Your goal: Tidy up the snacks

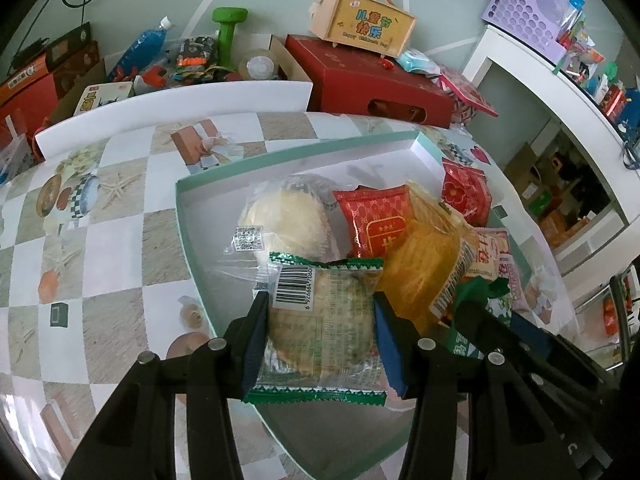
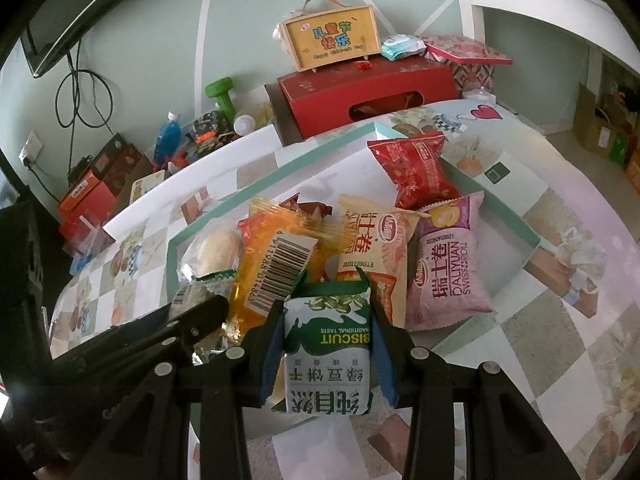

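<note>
Left gripper [image 1: 320,332] clamped on a clear, green-edged pastry packet [image 1: 320,320], blue pads pressing both sides, barcode facing up. Held over the near corner of the shallow mint-rimmed tray [image 1: 181,216] on the checkered tablecloth [image 1: 100,240]. Just beyond, inside the tray: a pale round bun in clear wrap [image 1: 288,216] at the left, then a red patterned pouch [image 1: 376,220], then an orange packet [image 1: 424,268] leaning against it. Farther right, a red flower-print pouch [image 1: 466,190] propped on the tray's far side.

Right gripper [image 2: 326,340] closed narrow on a green-and-white biscuit packet [image 2: 328,352], pinched upright by its sides at the tray's near edge. Behind it, left to right: orange packet with barcode, a yellow roll-cake bag [image 2: 372,240], a pink Swiss-roll bag [image 2: 448,264], and a red pouch [image 2: 416,168] further back. Whether the biscuit packet touches the snacks behind it, hard to say from this angle. Beyond the tray, a red gift box [image 2: 368,88] with a yellow carry-case [image 2: 332,40] on top.
</note>
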Action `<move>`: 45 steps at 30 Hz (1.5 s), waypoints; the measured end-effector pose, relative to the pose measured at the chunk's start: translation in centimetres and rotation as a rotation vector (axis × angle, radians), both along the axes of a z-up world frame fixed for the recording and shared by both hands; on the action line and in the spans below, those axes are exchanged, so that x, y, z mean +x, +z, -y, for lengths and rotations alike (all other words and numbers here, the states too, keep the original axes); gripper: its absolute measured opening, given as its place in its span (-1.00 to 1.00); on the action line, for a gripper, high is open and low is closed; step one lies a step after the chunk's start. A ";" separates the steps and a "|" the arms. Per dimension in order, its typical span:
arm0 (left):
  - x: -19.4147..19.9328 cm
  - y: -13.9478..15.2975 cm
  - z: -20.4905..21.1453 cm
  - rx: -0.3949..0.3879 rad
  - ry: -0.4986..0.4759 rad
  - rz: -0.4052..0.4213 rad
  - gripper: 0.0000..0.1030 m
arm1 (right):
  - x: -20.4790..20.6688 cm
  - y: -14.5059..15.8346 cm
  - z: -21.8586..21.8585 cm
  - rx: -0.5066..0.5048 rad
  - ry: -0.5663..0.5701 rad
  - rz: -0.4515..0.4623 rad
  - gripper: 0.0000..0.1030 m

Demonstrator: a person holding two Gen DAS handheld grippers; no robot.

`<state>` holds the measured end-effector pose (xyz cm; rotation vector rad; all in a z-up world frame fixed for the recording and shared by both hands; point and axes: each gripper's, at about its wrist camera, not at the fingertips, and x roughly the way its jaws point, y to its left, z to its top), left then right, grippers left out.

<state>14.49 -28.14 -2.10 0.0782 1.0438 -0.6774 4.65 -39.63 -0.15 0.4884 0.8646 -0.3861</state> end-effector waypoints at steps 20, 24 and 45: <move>0.5 1.0 -2.6 -0.076 0.048 -0.073 0.16 | -0.5 1.1 0.1 -0.029 -0.023 0.001 0.23; 0.4 2.0 -3.3 -0.094 0.055 -0.058 0.18 | -0.7 1.5 0.1 -0.038 -0.026 0.008 0.27; -1.1 1.5 -11.4 0.144 0.309 0.108 0.98 | -0.3 2.4 -2.4 -0.136 0.015 -0.002 1.00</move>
